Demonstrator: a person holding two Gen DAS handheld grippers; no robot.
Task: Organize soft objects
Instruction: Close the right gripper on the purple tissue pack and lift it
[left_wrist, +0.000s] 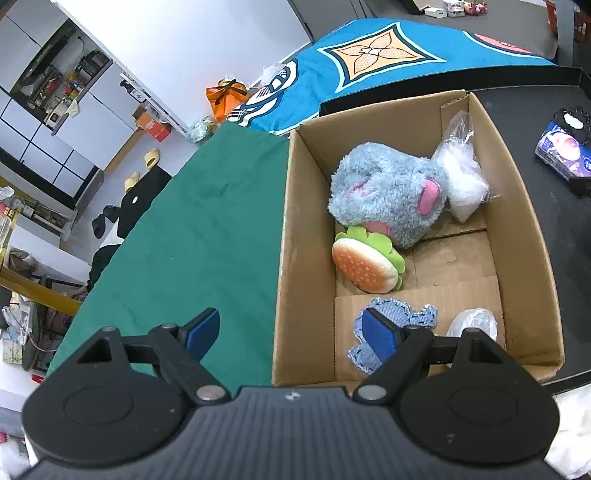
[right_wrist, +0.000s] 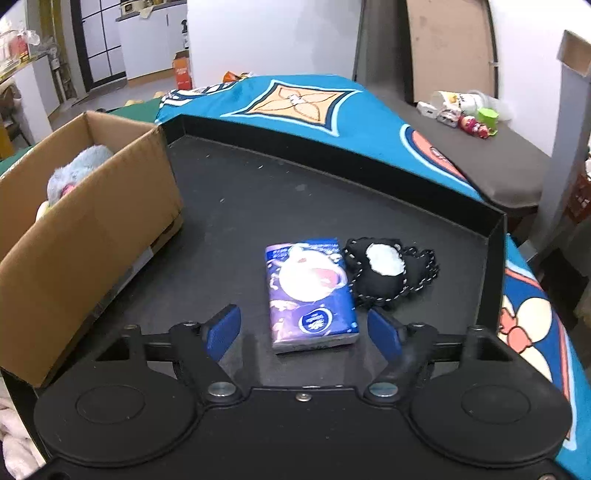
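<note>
A cardboard box (left_wrist: 284, 236) holds a blue-grey plush toy (left_wrist: 388, 192), a plush burger (left_wrist: 365, 264), a clear bag of white stuffing (left_wrist: 463, 173), a blue denim patch (left_wrist: 413, 317) and a white bundle (left_wrist: 476, 323). My left gripper (left_wrist: 291, 332) is open and empty above the box's near left wall. My right gripper (right_wrist: 304, 332) is open around the near end of a purple tissue pack (right_wrist: 310, 291) on the black tray (right_wrist: 258, 192). A black pouch with white stuffing (right_wrist: 384, 273) lies right of the pack.
A green cloth (left_wrist: 207, 229) covers the surface left of the box. A blue patterned cloth (right_wrist: 303, 103) lies behind the tray. The box (right_wrist: 85, 229) stands at the tray's left. Small toys and cups (right_wrist: 465, 110) sit on a far grey table.
</note>
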